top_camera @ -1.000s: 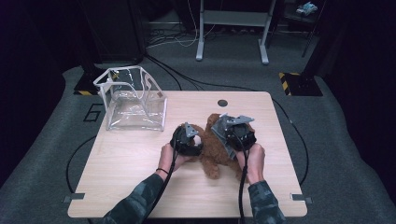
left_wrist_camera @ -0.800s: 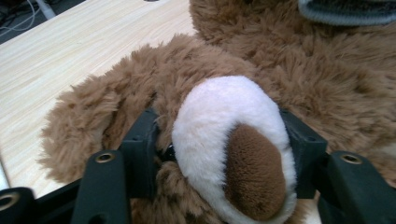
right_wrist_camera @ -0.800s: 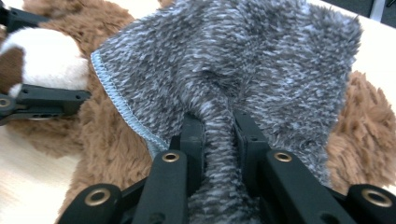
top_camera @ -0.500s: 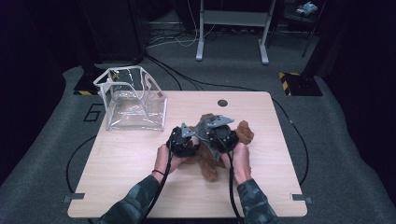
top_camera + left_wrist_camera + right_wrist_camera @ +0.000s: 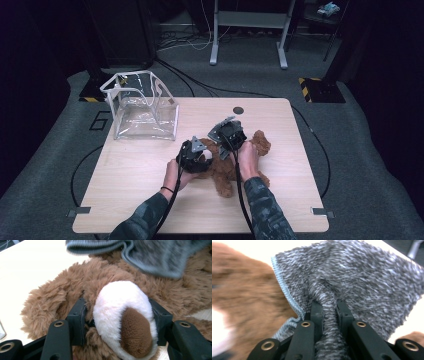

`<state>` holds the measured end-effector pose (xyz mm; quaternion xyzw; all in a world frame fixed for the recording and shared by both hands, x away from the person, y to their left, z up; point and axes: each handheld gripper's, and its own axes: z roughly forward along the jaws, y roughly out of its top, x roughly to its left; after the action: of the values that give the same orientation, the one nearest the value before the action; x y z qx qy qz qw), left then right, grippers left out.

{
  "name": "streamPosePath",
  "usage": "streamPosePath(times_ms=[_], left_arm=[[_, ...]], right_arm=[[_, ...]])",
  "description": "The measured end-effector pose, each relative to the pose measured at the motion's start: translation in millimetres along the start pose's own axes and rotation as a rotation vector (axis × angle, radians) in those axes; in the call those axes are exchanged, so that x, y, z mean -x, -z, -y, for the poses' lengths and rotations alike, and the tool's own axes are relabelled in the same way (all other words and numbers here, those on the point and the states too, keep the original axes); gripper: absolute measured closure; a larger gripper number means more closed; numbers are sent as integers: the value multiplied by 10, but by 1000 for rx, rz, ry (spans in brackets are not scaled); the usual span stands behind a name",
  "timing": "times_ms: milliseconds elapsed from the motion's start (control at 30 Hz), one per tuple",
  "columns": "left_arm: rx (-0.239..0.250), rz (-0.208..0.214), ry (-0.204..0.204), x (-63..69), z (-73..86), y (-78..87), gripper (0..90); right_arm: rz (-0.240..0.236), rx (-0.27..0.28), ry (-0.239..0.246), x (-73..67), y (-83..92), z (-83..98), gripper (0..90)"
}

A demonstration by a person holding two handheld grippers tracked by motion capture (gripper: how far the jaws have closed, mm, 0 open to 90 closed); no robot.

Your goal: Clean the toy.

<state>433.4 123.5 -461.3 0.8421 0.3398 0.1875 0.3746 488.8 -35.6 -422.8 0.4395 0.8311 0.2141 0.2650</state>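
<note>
Left gripper [image 5: 120,322] clamps teddy bear's [image 5: 82,287] snout; right gripper [image 5: 329,312] pinches grey knit cloth [image 5: 362,280]

One brown teddy bear [image 5: 231,165] lies near the table's [image 5: 125,200] middle, one grey knitted cloth [image 5: 362,282] over it. One clear plastic box [image 5: 142,106] stands at the far left corner. Two grippers work there.

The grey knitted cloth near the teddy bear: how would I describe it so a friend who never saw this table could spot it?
On the pale wooden table, find the brown plush teddy bear lying right of the clear plastic box. Above the bear's white paw hangs a grey speckled knitted cloth, pinched in the right gripper. Its light blue stitched edge and flat knit set it apart from the shaggy brown fur.
</note>
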Motion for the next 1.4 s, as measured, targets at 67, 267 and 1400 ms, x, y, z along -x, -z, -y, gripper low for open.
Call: streamPosePath(times_ms=[67,267,1400], left_arm=[[4,-1,-2,-2,3,-4,434],[-2,9,7,-19,-5,-14,431],[5,4,51,-34,4,-28,421]], right_arm=[[16,-36,-18,59,-45,-17,800],[62,-70,-67,265,-126,-31,799],[40,3,-126,389,167,-49,800]])
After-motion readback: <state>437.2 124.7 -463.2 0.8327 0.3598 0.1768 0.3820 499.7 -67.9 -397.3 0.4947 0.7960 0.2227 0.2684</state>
